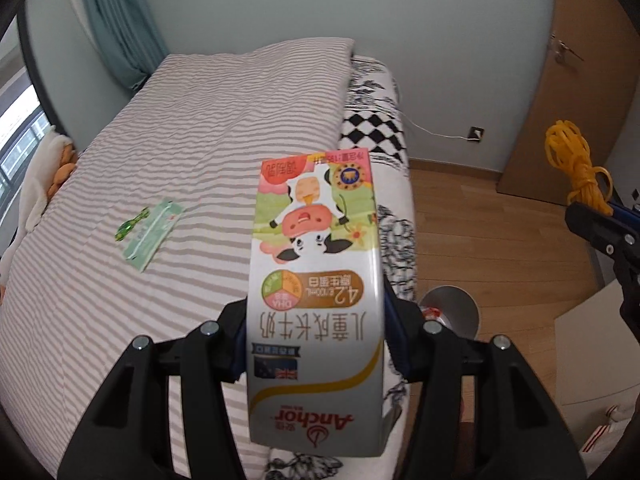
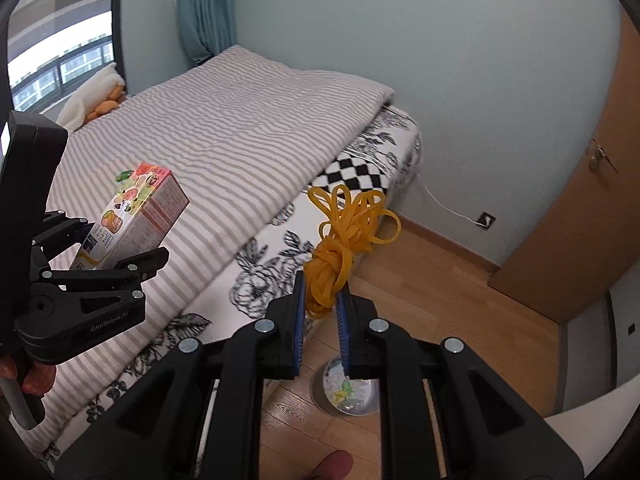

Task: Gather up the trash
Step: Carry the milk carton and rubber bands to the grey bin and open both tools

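Right claw (image 2: 322,308) pinches the yellow rubber bands (image 2: 342,240) above the trash bin (image 2: 348,394) low in the frame, left claw (image 1: 316,320) squeezes the milk box (image 1: 314,280), and loose bands might, I think, snag and miss the bin.

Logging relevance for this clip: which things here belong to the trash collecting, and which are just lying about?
Job:
milk carton in the left gripper
rubber bands in the right gripper
green wrapper on the bed
trash bin on the floor

Lying about:
striped quilt
stuffed toy
curtain
door
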